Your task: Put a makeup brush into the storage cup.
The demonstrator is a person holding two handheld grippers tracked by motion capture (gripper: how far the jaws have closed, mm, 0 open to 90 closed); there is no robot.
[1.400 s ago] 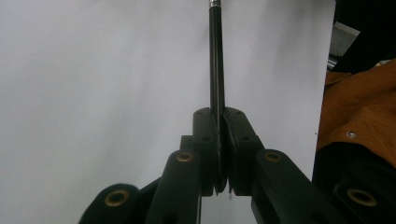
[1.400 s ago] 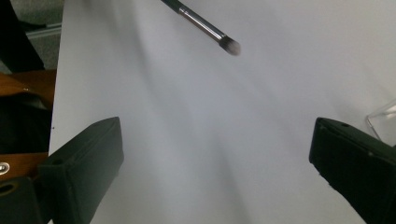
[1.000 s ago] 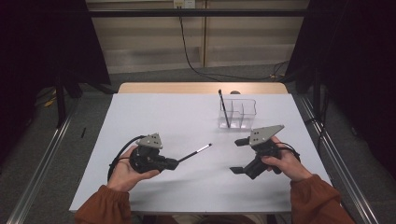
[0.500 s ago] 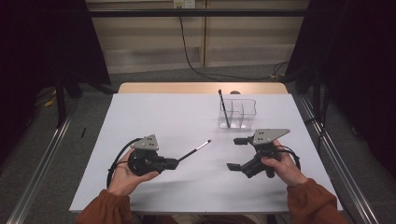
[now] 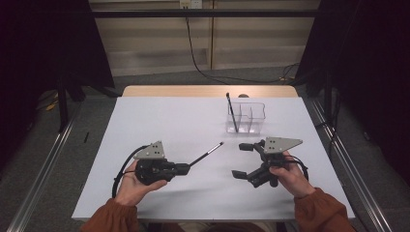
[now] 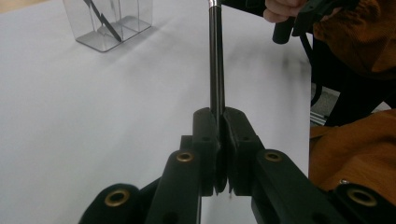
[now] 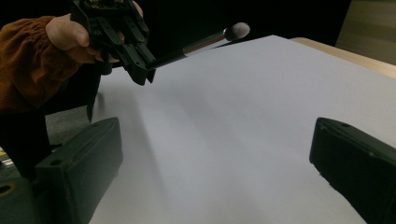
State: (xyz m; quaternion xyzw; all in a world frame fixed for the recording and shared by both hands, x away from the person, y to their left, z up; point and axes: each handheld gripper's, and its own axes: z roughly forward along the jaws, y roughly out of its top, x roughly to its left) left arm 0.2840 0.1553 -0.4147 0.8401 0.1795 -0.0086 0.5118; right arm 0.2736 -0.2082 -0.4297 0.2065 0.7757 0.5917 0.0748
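Lower centre of the high view: our left gripper (image 5: 186,168) is clamped tight on the handle end of a makeup brush (image 5: 207,153), which juts toward the upper right above the white table (image 5: 159,116), while our right gripper (image 5: 241,160) stands wide open and empty at lower right. The clear organizer (image 5: 247,116), upper right of centre, already holds another brush (image 5: 232,112). We judge the brush light, stiff and slick along its thin handle, with soft bristles (image 7: 237,30) best left untouched, so the hold belongs on the handle.
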